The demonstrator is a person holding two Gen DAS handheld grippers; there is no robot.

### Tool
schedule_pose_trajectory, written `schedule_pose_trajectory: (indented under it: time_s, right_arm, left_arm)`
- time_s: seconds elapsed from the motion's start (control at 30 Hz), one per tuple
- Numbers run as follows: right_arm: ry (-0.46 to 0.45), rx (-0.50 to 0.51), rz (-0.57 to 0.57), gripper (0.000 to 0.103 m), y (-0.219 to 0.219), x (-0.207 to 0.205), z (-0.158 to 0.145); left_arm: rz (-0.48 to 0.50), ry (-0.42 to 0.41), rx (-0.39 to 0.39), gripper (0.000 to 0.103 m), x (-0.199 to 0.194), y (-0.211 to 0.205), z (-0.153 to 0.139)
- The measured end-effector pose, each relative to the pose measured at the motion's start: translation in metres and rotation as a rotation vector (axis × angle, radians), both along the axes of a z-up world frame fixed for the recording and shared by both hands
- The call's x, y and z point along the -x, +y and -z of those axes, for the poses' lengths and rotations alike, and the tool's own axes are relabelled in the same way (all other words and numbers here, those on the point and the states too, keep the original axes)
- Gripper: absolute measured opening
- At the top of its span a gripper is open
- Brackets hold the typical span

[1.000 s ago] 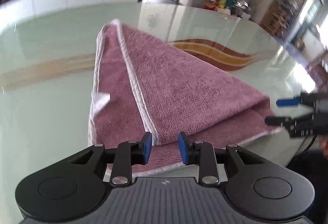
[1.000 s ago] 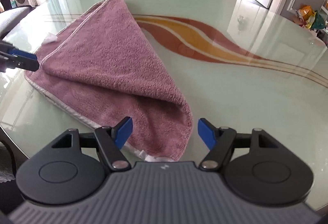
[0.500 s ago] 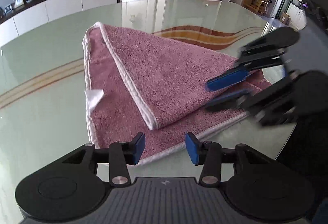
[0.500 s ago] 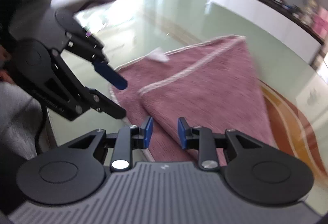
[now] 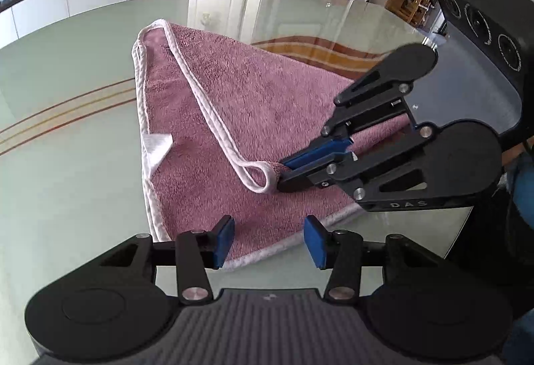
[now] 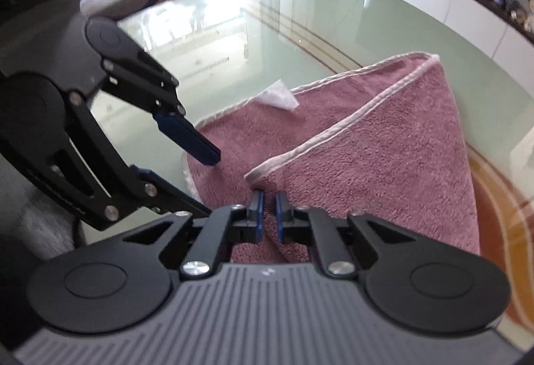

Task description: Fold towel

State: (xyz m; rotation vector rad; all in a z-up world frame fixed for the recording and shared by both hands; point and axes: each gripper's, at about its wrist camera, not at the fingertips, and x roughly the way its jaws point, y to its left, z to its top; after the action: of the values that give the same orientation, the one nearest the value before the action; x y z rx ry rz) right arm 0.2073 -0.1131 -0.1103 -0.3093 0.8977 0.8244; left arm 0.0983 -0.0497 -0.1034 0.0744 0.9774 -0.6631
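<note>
Towel [image 5: 253, 118]: pink, folded, lying on the glass surface [image 5: 66, 185].
Right gripper [image 6: 269, 211]: jaws just closed, clamped on the towel's upper corner.
Left gripper [image 5: 268, 241]: jaws apart, just widening, over the towel's near edge.

One pink towel [image 5: 260, 118] with one white care tag [image 5: 155, 148] lies on one glass worktop [image 5: 66, 185]. Two grippers: left gripper [image 5: 268, 241], right gripper [image 5: 287, 173].
</note>
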Motion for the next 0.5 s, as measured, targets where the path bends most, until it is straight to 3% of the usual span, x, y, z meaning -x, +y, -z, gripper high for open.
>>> schedule_pose_trajectory:
  time_s: [0.23, 0.37, 0.5]
  right_arm:
    - [0.09, -0.154, 0.044, 0.007, -0.027, -0.014, -0.02]
    - [0.187, -0.179, 0.07, 0.009, -0.031, -0.024, -0.016]
    - [0.303, -0.219, 0.152, 0.029, -0.04, -0.038, -0.005]
  left_arm:
    - [0.004, 0.061, 0.08, 0.054, -0.022, -0.012, 0.006]
    - [-0.014, 0.074, 0.117, 0.054, -0.028, -0.022, 0.011]
    - [-0.023, 0.075, 0.124, 0.054, -0.03, -0.026, 0.014]
